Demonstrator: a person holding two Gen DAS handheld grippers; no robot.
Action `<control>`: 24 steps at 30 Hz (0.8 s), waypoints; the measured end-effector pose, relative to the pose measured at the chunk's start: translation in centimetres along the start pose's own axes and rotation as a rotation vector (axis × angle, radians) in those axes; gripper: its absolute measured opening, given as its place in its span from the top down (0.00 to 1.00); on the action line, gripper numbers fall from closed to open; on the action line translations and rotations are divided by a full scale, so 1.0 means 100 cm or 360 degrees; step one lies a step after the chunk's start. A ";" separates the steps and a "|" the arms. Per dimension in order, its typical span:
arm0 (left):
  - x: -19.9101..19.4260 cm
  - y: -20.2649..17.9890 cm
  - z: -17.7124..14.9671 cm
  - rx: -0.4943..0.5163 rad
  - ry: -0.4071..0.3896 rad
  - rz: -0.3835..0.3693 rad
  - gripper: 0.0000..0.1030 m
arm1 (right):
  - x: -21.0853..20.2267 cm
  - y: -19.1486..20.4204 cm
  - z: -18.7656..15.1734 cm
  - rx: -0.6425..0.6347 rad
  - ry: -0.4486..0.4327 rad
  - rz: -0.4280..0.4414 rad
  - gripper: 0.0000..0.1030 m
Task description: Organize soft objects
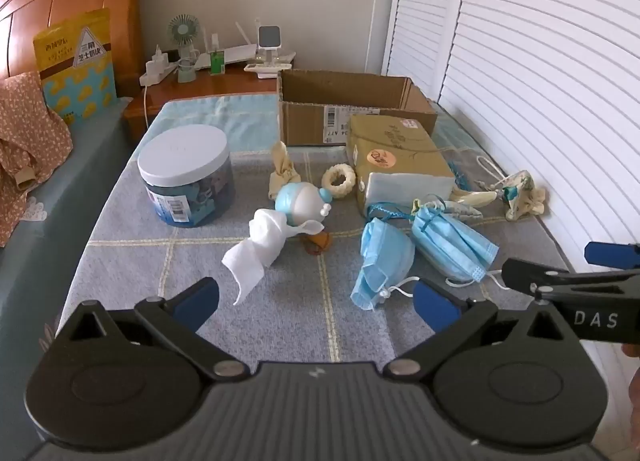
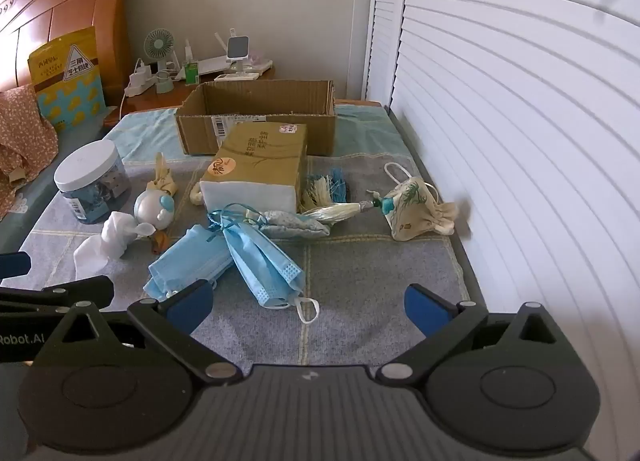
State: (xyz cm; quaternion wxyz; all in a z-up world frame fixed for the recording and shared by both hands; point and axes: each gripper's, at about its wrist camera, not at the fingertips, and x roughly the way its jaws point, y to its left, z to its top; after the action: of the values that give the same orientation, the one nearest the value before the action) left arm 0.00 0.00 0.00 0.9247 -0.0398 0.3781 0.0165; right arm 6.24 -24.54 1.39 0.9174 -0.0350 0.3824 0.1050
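1. where the two views differ: the left wrist view shows a ribbed cream ring [image 1: 339,180] beside the tissue pack [image 1: 396,149]; in the right wrist view the pack [image 2: 256,165] nearly hides it, but a blue-and-cream tassel bundle [image 2: 326,185] shows more fully at the pack's right.
2. far left on the checked woven blanket [image 1: 280,325]: a clear round jar [image 1: 187,177] with a flat white lid.
3. next, a twisted white tissue [image 1: 260,251] lies against a smooth, rounded blue-and-white toy [image 1: 302,203].
4. centre: two pleated blue face masks [image 2: 224,257], crumpled and overlapping, just ahead of both grippers.
5. behind, an open corrugated cardboard box [image 2: 256,117].
6. right: a gathered cream drawstring pouch [image 2: 420,213], near the louvred doors [image 2: 520,141].
7. left gripper [image 1: 316,299] and right gripper [image 2: 308,303] both tilt downward over the blanket, jaws spread wide, grasping nothing.
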 end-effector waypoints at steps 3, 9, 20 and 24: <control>0.000 -0.001 0.000 0.0001 -0.0002 0.0002 0.01 | 0.000 -0.001 0.000 0.0000 0.0002 -0.0004 0.00; 0.001 -0.001 0.001 0.0001 0.0000 0.0000 0.01 | -0.001 0.000 0.001 0.0002 0.0001 -0.0004 0.00; -0.001 0.000 0.001 -0.0001 0.0003 -0.0003 0.01 | 0.000 -0.001 0.001 0.0000 -0.0001 -0.0005 0.00; -0.001 0.000 0.001 0.0000 0.0002 -0.0002 0.01 | -0.001 -0.001 0.001 -0.0002 -0.0003 -0.0006 0.00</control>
State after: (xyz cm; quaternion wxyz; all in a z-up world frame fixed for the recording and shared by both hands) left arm 0.04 -0.03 0.13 0.9245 -0.0399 0.3787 0.0158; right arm 6.27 -24.64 1.52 0.9179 -0.0361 0.3813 0.1035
